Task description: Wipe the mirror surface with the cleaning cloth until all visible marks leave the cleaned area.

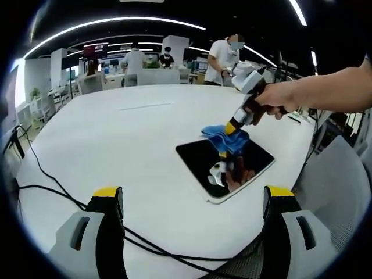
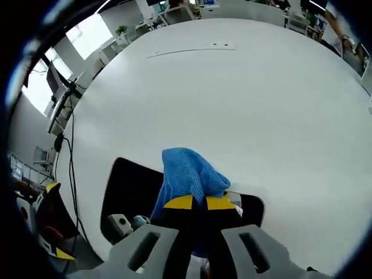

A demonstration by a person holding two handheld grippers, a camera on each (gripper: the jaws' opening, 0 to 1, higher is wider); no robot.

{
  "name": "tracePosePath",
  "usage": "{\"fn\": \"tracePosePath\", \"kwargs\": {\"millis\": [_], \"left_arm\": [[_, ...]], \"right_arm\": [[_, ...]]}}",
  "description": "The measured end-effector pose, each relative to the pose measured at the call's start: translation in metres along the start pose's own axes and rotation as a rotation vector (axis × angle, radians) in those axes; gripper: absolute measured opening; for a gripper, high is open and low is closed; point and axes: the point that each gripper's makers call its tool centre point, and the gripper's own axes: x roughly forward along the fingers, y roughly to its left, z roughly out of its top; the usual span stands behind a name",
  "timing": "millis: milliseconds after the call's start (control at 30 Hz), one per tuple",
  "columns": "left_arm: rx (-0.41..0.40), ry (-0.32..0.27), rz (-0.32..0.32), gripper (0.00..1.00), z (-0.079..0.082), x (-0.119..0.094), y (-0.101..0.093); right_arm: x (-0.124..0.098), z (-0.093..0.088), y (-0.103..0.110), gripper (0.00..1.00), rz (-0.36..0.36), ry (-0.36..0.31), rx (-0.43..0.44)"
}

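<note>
A dark rectangular mirror (image 1: 232, 168) lies flat on the white table (image 1: 116, 139), reflecting a gripper and a hand. A blue cleaning cloth (image 1: 225, 137) rests on the mirror's far edge. The right gripper (image 1: 235, 125), held by a person's hand, is shut on the cloth and presses it down there. In the right gripper view the cloth (image 2: 189, 171) bunches up between that gripper's closed yellow-tipped jaws (image 2: 200, 203), over the mirror (image 2: 131, 195). My left gripper (image 1: 193, 192) hovers open over the table in front of the mirror, holding nothing, and appears again as the left gripper (image 2: 53, 221) at the edge.
Black cables (image 1: 58, 192) run across the near side of the table, and another cable (image 2: 70, 160) hangs along its edge. A grey chair (image 1: 343, 186) stands at the right. Several people stand by desks far behind the table.
</note>
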Motion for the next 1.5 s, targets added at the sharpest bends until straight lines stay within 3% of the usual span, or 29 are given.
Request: {"fn": "tracePosePath", "kwargs": {"millis": [467,700,1067,1500], "left_arm": [[0.029,0.001,-0.003,0.99,0.002,0.001,-0.003],[0.031,0.0,-0.002,0.99,0.002,0.001,-0.003],[0.043,0.009,-0.006,0.99,0.0,0.001,-0.003],[0.035,0.012,-0.012,0.99,-0.001,0.004,-0.002]], "right_arm": [[-0.001,0.0,-0.001,0.0,-0.002,-0.009,0.024],[-0.008,-0.015,0.005,0.0,-0.027,0.015,-0.017],[-0.006,-0.023,0.004,0.0,-0.009,0.018,-0.012],[-0.014,-0.047,0.016,0.0,0.007,0.043,-0.009]]}}
